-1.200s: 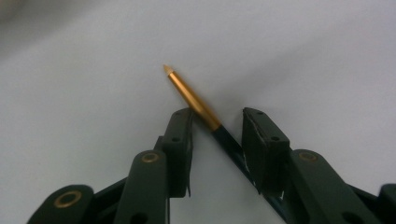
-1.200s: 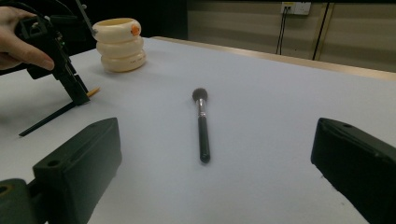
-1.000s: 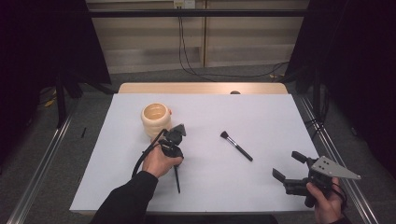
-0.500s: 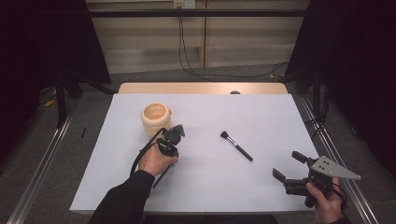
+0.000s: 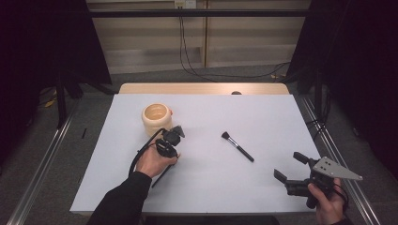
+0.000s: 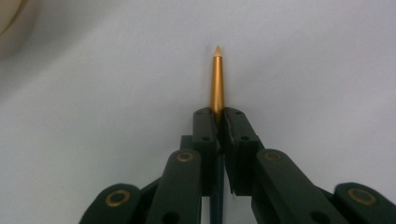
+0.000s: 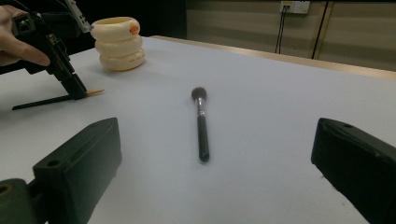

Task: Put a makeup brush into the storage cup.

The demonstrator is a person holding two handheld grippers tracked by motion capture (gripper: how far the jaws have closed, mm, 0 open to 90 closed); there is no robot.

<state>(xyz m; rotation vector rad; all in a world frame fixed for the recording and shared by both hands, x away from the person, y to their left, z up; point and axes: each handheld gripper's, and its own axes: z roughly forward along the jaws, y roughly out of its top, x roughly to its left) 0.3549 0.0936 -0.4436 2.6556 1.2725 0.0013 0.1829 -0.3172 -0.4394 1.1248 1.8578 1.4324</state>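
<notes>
My left gripper (image 6: 218, 114) is shut on a thin dark pen (image 6: 217, 77) just behind its gold pointed end, which pokes out past the pads over the white table. In the high view the left gripper (image 5: 170, 149) sits left of centre, tilted down at the table, and the pen's dark shaft (image 5: 160, 177) trails toward the front edge. A black makeup brush (image 5: 238, 146) (image 7: 201, 126) lies flat mid-table. My right gripper (image 5: 290, 166) (image 7: 217, 154) is held open at the front right with nothing between its fingers, facing the brush.
A cream ribbed holder (image 5: 156, 117) (image 7: 119, 44) stands just behind the left gripper. The white table (image 5: 263, 117) ends in a wooden strip at the back. Metal rails run along both sides, and cables hang on the far wall.
The left jaws have shut on the pen. Its trailing dark shaft has swung to the left. The right gripper and the makeup brush have not moved.
</notes>
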